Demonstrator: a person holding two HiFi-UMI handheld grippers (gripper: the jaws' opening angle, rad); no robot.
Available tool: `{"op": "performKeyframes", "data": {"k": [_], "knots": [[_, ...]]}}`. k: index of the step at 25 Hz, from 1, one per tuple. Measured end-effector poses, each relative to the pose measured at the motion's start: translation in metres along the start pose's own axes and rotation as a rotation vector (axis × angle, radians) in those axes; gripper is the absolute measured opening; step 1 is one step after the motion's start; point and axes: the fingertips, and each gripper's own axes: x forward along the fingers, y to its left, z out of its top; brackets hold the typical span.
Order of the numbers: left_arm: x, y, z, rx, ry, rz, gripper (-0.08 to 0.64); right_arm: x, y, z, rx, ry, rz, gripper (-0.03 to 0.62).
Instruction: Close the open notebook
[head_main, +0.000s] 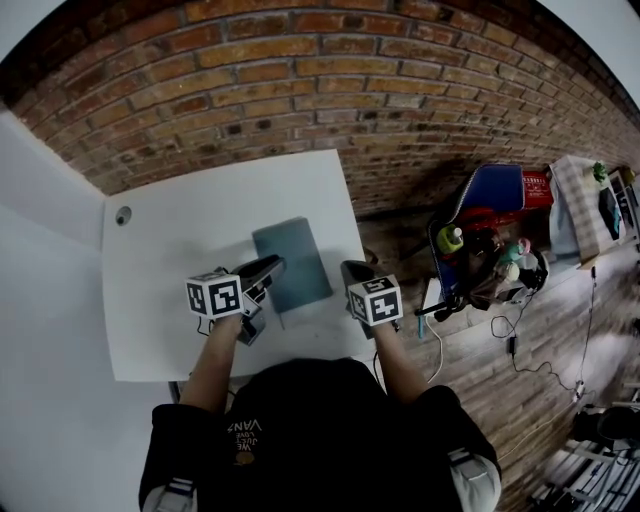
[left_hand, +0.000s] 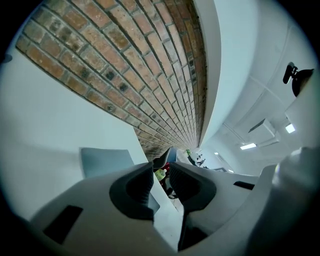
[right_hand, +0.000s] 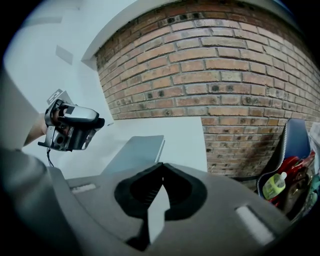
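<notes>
The grey-teal notebook (head_main: 292, 262) lies closed and flat on the white table (head_main: 180, 240). It also shows in the left gripper view (left_hand: 105, 161) and the right gripper view (right_hand: 135, 152). My left gripper (head_main: 270, 268) hovers at the notebook's near left edge. Its jaws (left_hand: 161, 171) stand apart with nothing between them. My right gripper (head_main: 352, 270) is by the table's right edge, just right of the notebook. Its tips (right_hand: 161, 166) meet and hold nothing. The left gripper (right_hand: 70, 125) appears at the left of the right gripper view.
A brick wall (head_main: 300, 70) runs behind the table. A round cable hole (head_main: 123, 214) sits at the table's far left corner. To the right, on the wooden floor, stands a blue chair (head_main: 495, 195) with a bag of items, a bottle (head_main: 450, 238) and cables.
</notes>
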Motion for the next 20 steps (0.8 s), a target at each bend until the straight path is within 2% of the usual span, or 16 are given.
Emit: {"op": "performKeyframes", "data": {"k": [9, 13, 20], "knots": [[-0.025, 0.005, 0.006, 0.025, -0.050, 0.028, 0.095, 0.002, 0.021, 0.024, -0.063, -0.048, 0.008, -0.002], [-0.041, 0.005, 0.010, 0.094, -0.064, 0.058, 0.094, 0.002, 0.033, 0.037, -0.088, -0.070, 0.014, -0.002], [-0.074, 0.007, 0.029, 0.183, -0.169, 0.127, 0.060, -0.002, 0.057, 0.061, -0.118, -0.125, 0.031, -0.002]]}}
